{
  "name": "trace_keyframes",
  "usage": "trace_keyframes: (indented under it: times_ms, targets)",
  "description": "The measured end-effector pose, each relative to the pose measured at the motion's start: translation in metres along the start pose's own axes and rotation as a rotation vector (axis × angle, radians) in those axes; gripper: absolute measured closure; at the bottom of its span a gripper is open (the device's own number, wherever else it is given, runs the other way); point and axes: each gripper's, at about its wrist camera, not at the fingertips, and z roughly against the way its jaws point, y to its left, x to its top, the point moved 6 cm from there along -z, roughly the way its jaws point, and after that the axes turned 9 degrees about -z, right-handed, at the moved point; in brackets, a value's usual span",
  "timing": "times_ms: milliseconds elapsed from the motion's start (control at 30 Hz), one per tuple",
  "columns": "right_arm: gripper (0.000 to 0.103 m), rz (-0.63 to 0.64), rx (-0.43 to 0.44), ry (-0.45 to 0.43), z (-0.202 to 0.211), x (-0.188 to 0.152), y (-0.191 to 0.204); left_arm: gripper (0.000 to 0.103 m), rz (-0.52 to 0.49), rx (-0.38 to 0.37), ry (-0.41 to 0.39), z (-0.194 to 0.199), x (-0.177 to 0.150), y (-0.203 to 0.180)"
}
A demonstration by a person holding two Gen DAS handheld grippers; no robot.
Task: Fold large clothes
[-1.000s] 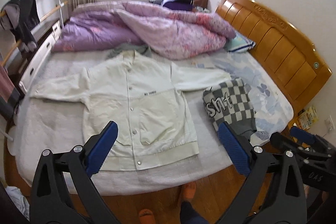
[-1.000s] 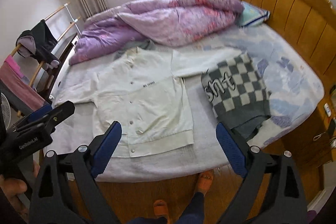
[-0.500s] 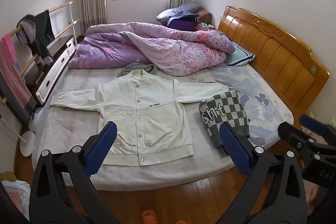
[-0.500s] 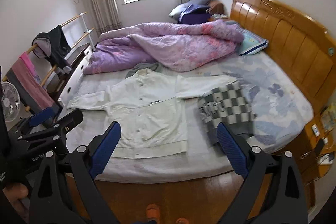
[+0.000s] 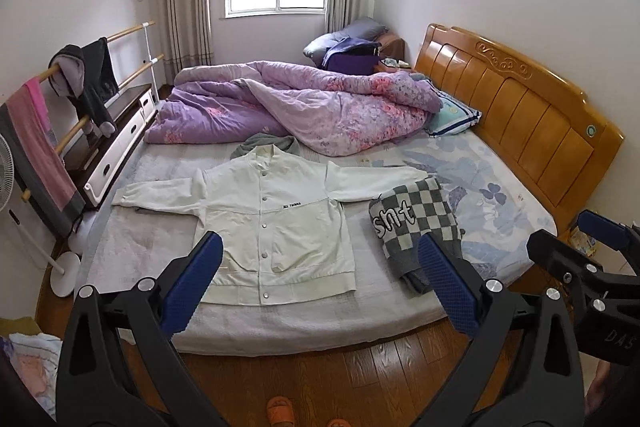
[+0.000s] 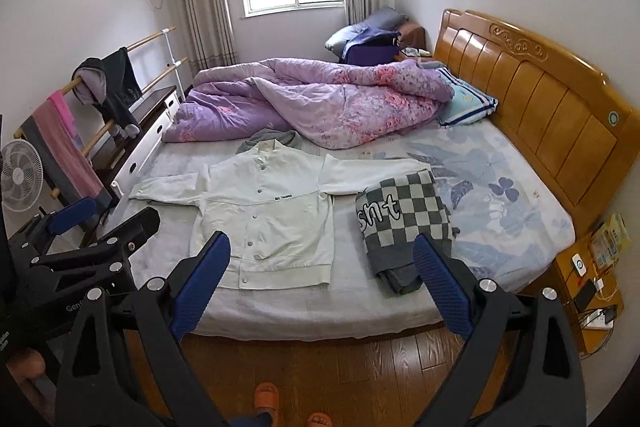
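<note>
A white snap-front jacket (image 5: pixel 276 215) lies flat on the bed, sleeves spread, collar away from me; it also shows in the right wrist view (image 6: pixel 268 215). A folded grey-and-white checked garment (image 5: pixel 416 223) lies to its right, over the end of the right sleeve (image 6: pixel 404 219). My left gripper (image 5: pixel 320 279) is open and empty, held back from the bed's near edge above the floor. My right gripper (image 6: pixel 322 275) is open and empty, likewise back from the bed. Each gripper shows at the edge of the other's view.
A purple quilt (image 5: pixel 296 103) is heaped at the far side of the bed, a grey garment (image 5: pixel 266 143) just behind the jacket's collar. The wooden headboard (image 5: pixel 520 115) is on the right, a clothes rack (image 5: pixel 68 115) and fan (image 6: pixel 20 175) on the left, a bedside table (image 6: pixel 592 291) at right.
Both grippers have pulled back and tilted up from the bed, so the whole room now shows. The clothes have not moved. Both grippers stay open.
</note>
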Motion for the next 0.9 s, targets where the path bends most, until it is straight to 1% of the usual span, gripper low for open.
trace_keyframes:
  times_ms: [200,400,467,600,767,900]
  targets:
    - [0.014,0.037,0.004,-0.020,0.014,0.002,0.002,0.005,0.005,-0.001,-0.027,0.024,0.002,-0.008]
    - [0.014,0.062,0.006,-0.052,0.024,0.007,0.007,0.005,0.010,0.033,-0.058,0.040,0.005,-0.008]
    - [0.014,0.076,-0.001,-0.064,0.027,0.008,0.010,0.005,0.013,0.054,-0.081,0.047,0.008,-0.006]
    - [0.014,0.078,0.003,-0.081,0.032,0.012,0.013,0.005,0.024,0.044,-0.096,0.055,0.012,-0.003]
    - [0.014,0.078,0.009,-0.089,0.035,0.014,0.014,0.005,0.011,0.076,-0.128,0.065,0.019,0.002]
    - [0.014,0.076,0.009,-0.105,0.038,0.017,0.014,0.005,0.016,0.063,-0.143,0.069,0.023,0.003]
